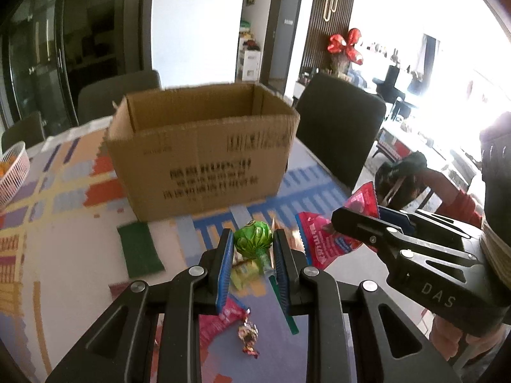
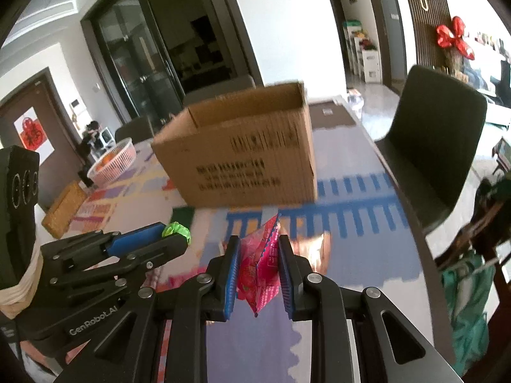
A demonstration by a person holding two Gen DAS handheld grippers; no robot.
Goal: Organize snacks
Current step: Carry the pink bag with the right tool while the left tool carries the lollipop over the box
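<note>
Between the left gripper (image 1: pixel 252 250)'s fingers sits a green lollipop (image 1: pixel 253 238), lifted off the desk (image 1: pixel 64 210); the right gripper (image 2: pixel 258 266) pinches a pink packet (image 2: pixel 259 268), both raised toward the open cardboard box (image 1: pixel 204 156), likely for dropping in.

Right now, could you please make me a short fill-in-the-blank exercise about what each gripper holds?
1. The left gripper holds a lollipop in a ____ wrapper.
2. The right gripper is shut on a ____ snack packet.
3. The open-topped container behind them is a ____ box.

Missing words: green; pink; cardboard
</note>
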